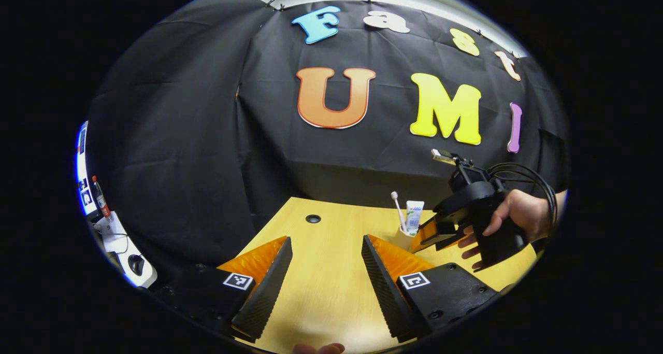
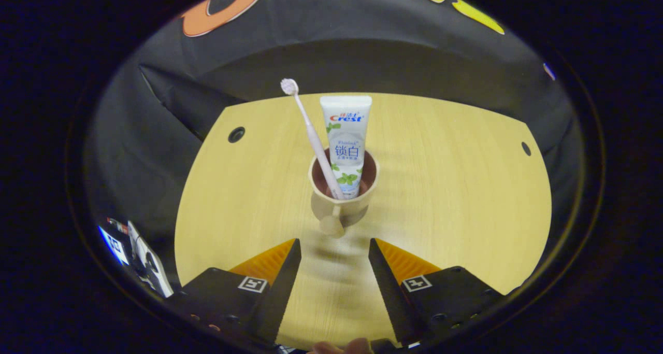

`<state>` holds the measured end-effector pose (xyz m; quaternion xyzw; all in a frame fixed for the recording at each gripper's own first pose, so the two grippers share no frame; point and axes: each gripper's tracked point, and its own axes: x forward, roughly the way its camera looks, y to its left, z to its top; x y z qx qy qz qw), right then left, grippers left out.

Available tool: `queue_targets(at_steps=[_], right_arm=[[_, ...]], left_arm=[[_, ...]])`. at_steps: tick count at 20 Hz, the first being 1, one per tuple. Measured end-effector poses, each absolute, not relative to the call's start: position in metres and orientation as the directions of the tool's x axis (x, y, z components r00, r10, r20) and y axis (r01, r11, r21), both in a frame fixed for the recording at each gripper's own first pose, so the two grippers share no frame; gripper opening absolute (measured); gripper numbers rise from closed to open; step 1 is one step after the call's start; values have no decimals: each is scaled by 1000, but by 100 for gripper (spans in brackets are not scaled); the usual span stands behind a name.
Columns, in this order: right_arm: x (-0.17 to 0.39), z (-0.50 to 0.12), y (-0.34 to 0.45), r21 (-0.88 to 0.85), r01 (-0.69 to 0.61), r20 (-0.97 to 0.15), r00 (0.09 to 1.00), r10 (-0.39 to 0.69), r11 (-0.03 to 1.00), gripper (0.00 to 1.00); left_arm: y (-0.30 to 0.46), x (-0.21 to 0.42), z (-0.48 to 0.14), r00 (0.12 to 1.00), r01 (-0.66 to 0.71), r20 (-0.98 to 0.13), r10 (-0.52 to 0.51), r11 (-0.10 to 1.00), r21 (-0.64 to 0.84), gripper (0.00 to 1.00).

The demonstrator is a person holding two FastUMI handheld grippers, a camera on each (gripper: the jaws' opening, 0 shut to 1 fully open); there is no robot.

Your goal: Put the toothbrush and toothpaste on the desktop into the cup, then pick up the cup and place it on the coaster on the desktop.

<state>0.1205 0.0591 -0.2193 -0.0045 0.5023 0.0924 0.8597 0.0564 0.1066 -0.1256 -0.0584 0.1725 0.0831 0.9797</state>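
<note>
Cup [image 2: 342,196] at frame centre in right gripper view, toothbrush [image 2: 311,131] and toothpaste [image 2: 346,136] standing inside. Right gripper [image 2: 331,263] wide, empty, just short of cup handle. Left gripper [image 1: 326,263] wide, idle. Step judged: cup pickup. Next: close on cup, find coaster.

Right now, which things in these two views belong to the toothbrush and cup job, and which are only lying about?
Belong to the job:
- beige handled cup on the wooden desktop
- pale pink toothbrush, standing in the cup
- white toothpaste tube, standing in the cup
- right gripper, open, facing the cup handle
- left gripper, open

Lying about:
- white device with cables beside the desk
- round holes in the desktop
</note>
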Motion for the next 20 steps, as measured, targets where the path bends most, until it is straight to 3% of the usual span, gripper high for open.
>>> queue_targets(at_steps=[3, 6, 8, 9, 15, 16, 17, 20], right_arm=[[99, -167, 26, 18, -180, -780, 613, 127, 983, 78], [82, -97, -21, -142, -177, -593, 803, 59, 974, 80], [61, -49, -40, -199, -154, -458, 888, 47, 968, 86], [54, -28, -46, -199, -138, -397, 917, 49, 970, 94], [-6, 64, -97, -126, -49, -98, 994, 37, 991, 95], [-14, 71, -105, -113, -39, -68, 997, 31, 993, 95], [-21, 78, -112, -101, -26, -43, 999, 22, 995, 95], [-35, 84, -129, -56, 6, -10, 1000, -7, 998, 95]], left_arm=[[79, 66, -105, 947, -124, -311, 83, 985, -117, 87], [50, 75, -73, 968, -66, -248, 35, 991, -119, 87], [32, 82, -50, 977, -39, -212, 13, 992, -119, 87], [23, 84, -38, 980, -27, -200, 1, 992, -125, 87], [-26, 81, 44, 995, 42, -85, -54, 990, -137, 87], [-30, 78, 53, 996, 47, -69, -57, 990, -132, 87], [-34, 76, 60, 997, 49, -60, -57, 991, -127, 94], [-44, 67, 70, 998, 45, -47, -50, 992, -114, 92]])
